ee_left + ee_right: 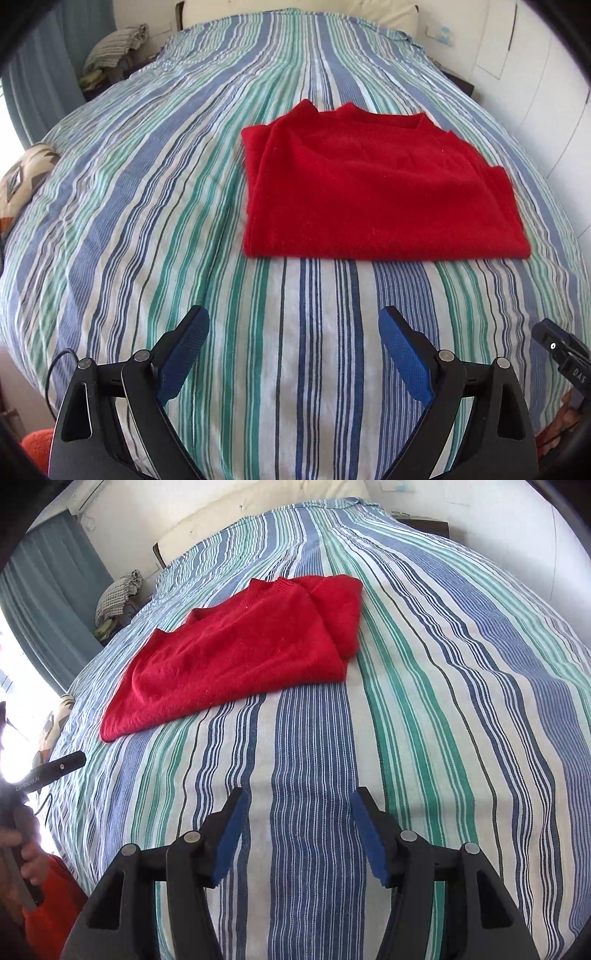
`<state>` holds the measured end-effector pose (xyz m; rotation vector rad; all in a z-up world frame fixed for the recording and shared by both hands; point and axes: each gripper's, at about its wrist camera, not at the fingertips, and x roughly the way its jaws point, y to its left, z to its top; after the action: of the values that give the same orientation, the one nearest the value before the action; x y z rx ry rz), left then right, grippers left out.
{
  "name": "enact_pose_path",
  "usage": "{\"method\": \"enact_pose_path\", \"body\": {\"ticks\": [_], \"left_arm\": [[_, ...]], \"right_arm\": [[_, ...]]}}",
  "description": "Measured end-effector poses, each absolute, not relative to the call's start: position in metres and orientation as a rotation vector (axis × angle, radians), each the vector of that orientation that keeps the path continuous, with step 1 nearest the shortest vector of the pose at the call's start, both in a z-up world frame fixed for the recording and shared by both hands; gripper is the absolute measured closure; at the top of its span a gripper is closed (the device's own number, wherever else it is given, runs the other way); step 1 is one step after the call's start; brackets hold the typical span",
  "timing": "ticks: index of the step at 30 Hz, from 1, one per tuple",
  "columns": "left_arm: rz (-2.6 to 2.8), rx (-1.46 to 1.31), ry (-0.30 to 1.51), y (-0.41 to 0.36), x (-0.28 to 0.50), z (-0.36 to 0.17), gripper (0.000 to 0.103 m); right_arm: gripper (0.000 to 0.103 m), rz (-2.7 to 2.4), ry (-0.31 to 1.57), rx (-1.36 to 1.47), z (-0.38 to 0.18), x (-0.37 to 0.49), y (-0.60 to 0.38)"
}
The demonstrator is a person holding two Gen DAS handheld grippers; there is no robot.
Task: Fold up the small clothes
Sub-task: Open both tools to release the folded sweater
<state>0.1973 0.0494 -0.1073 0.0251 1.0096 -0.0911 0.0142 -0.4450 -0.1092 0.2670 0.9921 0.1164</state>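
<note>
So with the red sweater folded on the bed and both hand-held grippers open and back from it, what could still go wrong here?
1. The red sweater shows loose layers bunched at one side; a further fold or lift could let them slip out.
2. The striped bedspread is soft cloth, so a low grasp by the left hand-held gripper or right hand-held gripper might pinch it along with the sweater.

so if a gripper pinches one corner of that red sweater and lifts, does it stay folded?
Probably not. The red sweater looks like soft, fuzzy knit lying in loose layers, so it would likely droop and unfold. Pushed, it would probably bunch on the striped bedspread rather than slide.
</note>
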Motion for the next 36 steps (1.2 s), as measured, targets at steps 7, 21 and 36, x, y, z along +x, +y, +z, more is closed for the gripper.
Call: {"method": "enact_pose_path", "body": {"ticks": [7, 21, 36], "left_arm": [[-0.078, 0.018, 0.971, 0.045, 0.181, -0.088, 0.009], [-0.559, -0.421, 0.733, 0.011, 0.107, 0.081, 0.001], [0.057, -0.206, 0.937, 0.138, 0.177, -0.16, 0.004]], "right_arm": [[0.044, 0.128, 0.993, 0.263, -0.11, 0.002, -0.443], [0.035, 0.087, 0.861, 0.302, -0.076, 0.002, -0.468], [0.023, 0.132, 0.929, 0.596, -0.094, 0.146, -0.533]]}}
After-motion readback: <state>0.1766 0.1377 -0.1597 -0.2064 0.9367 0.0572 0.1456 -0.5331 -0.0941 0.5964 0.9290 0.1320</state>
